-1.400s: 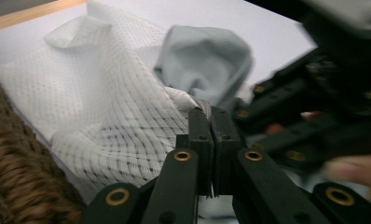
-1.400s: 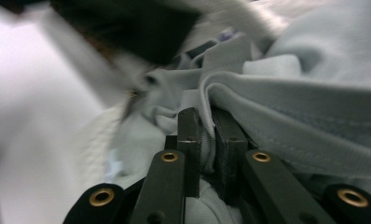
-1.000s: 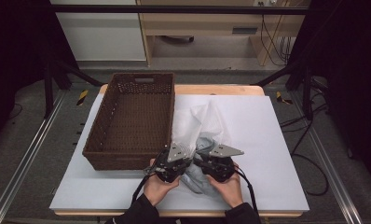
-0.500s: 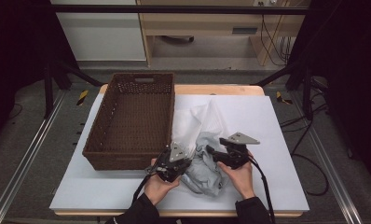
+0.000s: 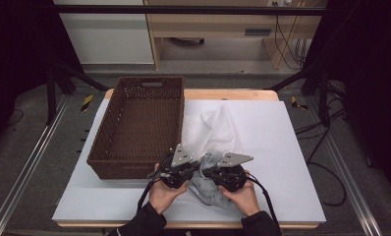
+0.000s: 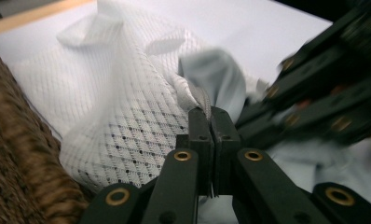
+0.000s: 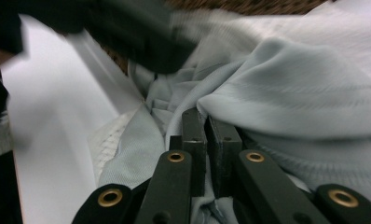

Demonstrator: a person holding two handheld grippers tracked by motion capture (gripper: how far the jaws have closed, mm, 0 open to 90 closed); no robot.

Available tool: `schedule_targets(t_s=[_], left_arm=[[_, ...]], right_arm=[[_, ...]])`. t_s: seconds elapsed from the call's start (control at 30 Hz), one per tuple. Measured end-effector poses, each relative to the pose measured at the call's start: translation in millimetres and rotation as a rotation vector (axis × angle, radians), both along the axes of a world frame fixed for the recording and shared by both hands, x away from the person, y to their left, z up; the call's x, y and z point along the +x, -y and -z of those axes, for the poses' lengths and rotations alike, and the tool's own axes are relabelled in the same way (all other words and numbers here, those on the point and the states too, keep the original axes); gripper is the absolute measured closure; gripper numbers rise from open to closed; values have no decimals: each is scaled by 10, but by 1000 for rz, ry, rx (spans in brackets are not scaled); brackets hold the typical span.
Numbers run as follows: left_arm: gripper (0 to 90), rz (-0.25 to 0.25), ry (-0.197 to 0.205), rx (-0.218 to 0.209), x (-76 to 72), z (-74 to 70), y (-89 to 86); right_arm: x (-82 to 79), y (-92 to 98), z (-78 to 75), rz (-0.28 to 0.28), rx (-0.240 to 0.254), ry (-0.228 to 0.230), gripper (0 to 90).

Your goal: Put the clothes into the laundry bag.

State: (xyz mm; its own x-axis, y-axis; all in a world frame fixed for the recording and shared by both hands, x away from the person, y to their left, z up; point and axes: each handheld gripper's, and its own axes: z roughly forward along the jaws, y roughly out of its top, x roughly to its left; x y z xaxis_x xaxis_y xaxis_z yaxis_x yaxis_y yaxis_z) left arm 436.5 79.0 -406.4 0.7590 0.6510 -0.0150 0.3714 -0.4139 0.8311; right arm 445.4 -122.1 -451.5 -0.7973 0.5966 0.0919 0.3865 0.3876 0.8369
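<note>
Fabric, pale grey-blue and crumpled beside white mesh, is pinched by both closed fingers; right just closed.

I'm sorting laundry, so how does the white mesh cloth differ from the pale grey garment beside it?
The white mesh cloth has an open, holed weave; the pale grey garment is smooth and fine-ribbed. The mesh spreads toward the table's middle; the grey one is bunched between the hands. Both lie crumpled beside the brown wicker basket.
</note>
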Motion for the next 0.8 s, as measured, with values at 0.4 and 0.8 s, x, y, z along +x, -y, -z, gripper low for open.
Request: schedule_targets(t_s=[0.4,0.8], left_arm=[[884,31,-21,72,-45,164,99],[883,16,-43,107,15,289,117]], right_arm=[[213,-64,154,299,4,89,788],[-168,569,-159,324,69,138,539]])
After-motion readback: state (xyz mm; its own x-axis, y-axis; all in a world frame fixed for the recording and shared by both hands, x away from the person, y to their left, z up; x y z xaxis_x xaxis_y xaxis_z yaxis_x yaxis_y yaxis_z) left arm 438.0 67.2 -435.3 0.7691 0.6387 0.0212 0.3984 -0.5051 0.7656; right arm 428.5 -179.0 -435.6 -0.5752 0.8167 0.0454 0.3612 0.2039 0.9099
